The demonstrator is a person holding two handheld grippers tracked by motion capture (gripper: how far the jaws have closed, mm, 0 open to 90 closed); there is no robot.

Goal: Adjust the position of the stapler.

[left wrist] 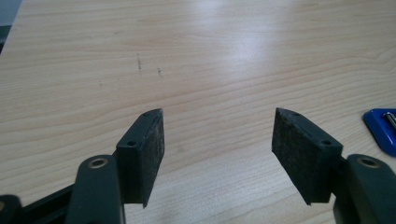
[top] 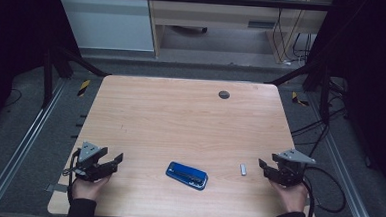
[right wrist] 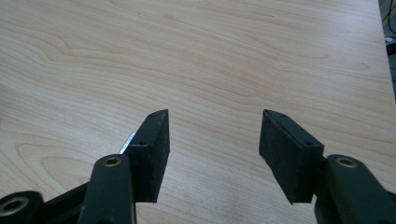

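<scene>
Pale wooden table point(top: 180, 113), mostly bare, with a dark floor and metal rails beyond its edges. Blue case point(top: 187, 175) lying flat near the front edge, something dark resting in it; small silver piece point(top: 243, 169) just right of the case. Left gripper point(top: 112, 160) well left of the case, jaws wide, nothing between them. Right gripper point(top: 264, 167) just right of the silver piece, jaws wide and empty too. Nothing grasped yet, so work judged barely begun. Plenty of open tabletop behind the case; little margin in front of it.
</scene>
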